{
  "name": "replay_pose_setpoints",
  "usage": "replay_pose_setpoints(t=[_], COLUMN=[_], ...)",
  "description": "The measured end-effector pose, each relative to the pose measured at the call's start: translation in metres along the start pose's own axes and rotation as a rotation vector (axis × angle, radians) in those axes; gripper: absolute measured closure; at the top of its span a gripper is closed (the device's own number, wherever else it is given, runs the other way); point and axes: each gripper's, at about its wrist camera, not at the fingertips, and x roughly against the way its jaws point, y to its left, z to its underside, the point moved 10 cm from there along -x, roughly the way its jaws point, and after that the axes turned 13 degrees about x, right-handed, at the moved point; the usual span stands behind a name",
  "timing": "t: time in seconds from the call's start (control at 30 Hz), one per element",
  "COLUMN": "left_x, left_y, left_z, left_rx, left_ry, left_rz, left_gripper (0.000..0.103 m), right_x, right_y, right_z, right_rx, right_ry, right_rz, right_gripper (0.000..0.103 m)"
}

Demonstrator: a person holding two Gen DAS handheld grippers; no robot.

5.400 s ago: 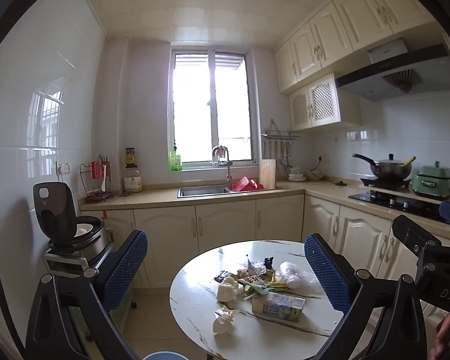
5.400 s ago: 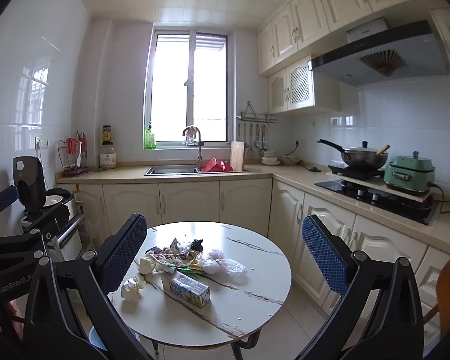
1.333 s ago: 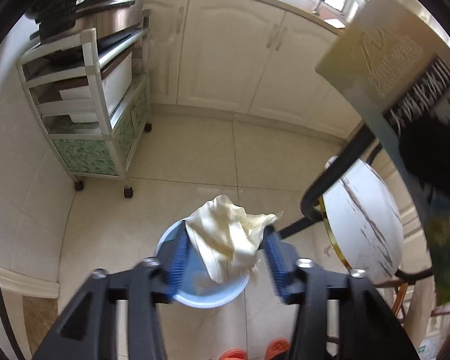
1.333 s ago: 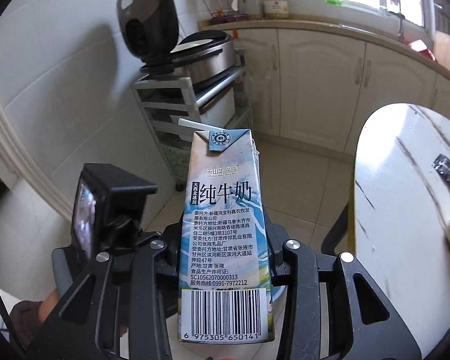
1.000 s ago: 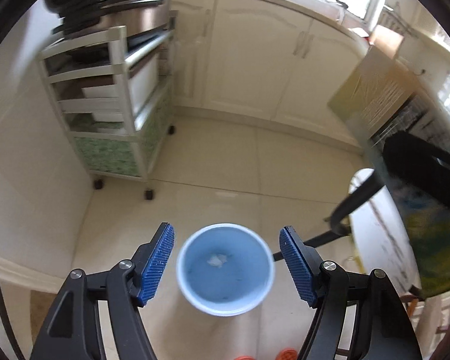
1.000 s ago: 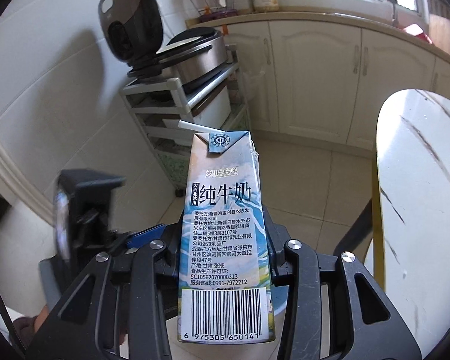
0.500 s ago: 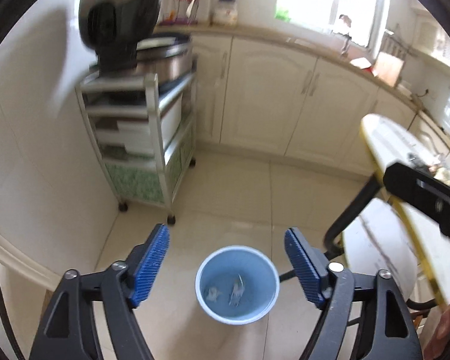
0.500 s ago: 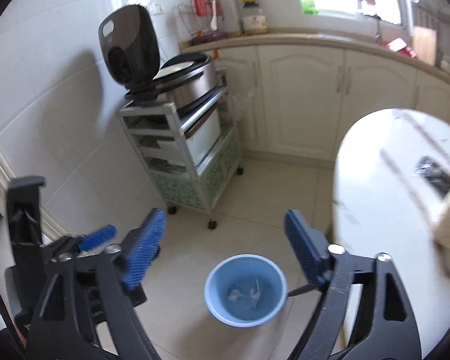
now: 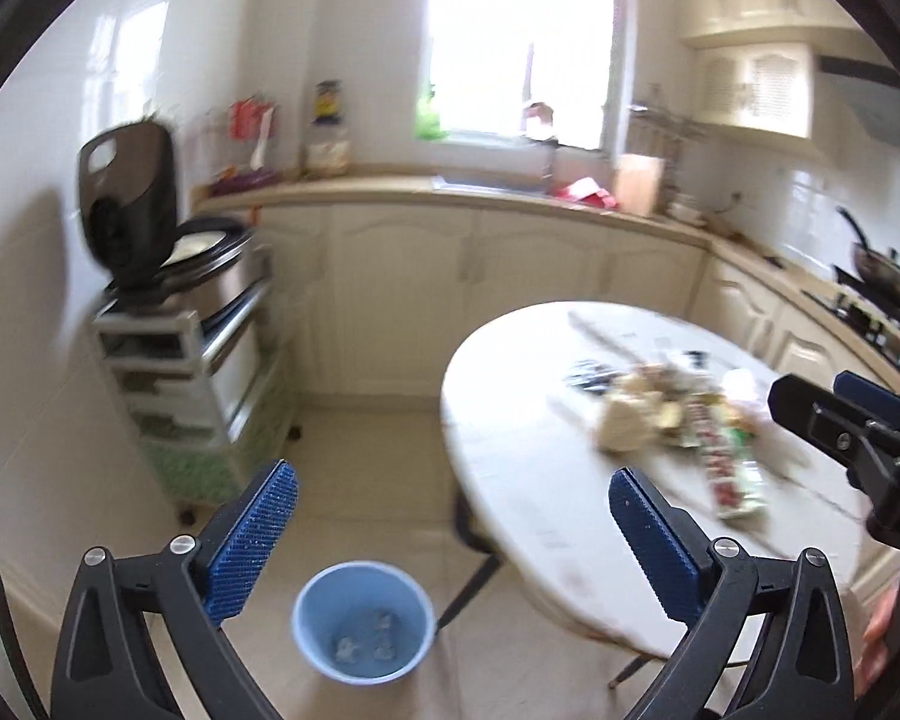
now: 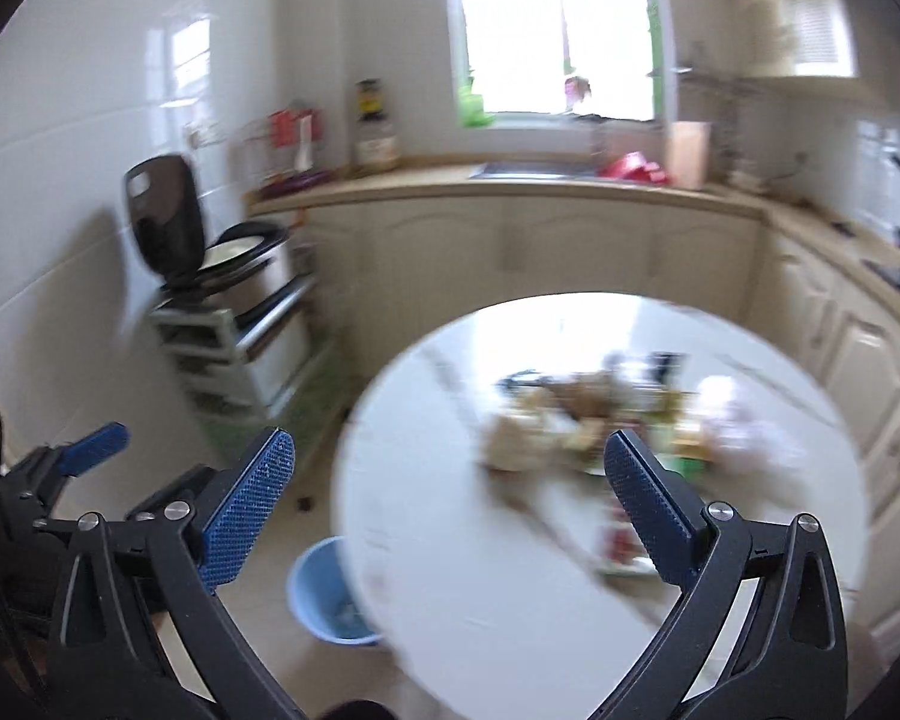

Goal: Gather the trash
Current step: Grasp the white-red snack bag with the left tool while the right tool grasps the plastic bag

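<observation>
Blue plastic, round, open-topped: the small waste bin (image 9: 363,624) stands on the pale tiled floor just beside the black leg of the round white marble-look table (image 9: 528,450), and we can make out a few pale scraps lying in its bottom. Both claws are empty. Our left gripper (image 9: 450,534) has just been opening and now stands spread wide, nothing between its blue ribbed pads; the right gripper (image 10: 444,516) has likewise just been opening and is spread as wide, also with nothing between the pads. Both views are smeared by motion. We judge the step in hand to be the return leg: one drop into the bin looks finished, and both tools are aimed over the tabletop for another pick. The remaining trash is a loose heap of crumpled pale paper and coloured wrappers (image 9: 666,414) toward the far right side of the table, with a long red-and-green printed wrapper (image 9: 729,474) lying nearest the left claw. Individual pieces are too blurred to tell apart. The next move, as we read it, calls for bringing each claw down over a separate piece, straddling it with pads open, then closing. Thin wrappers lying flat may be hard to pinch off the smooth top.
</observation>
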Motion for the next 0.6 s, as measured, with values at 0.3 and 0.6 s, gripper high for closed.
replay_pose_setpoints(t=[0.3,0.6], left_x=[-0.025,-0.127], left_y=[-0.092,-0.162], left_z=[0.027,0.028], left_rx=[-0.123,-0.190], left_ry=[0.087,0.238], left_rz=[0.088,0.100], left_gripper=[0.001,0.001], right_x=[0.040,0.020], right_y=[-0.127,-0.193], right_z=[0.056,0.117], right_rx=[-0.119,-0.183], right_ry=[0.056,0.157], right_rz=[0.167,0.196], right_gripper=[0.000,0.000])
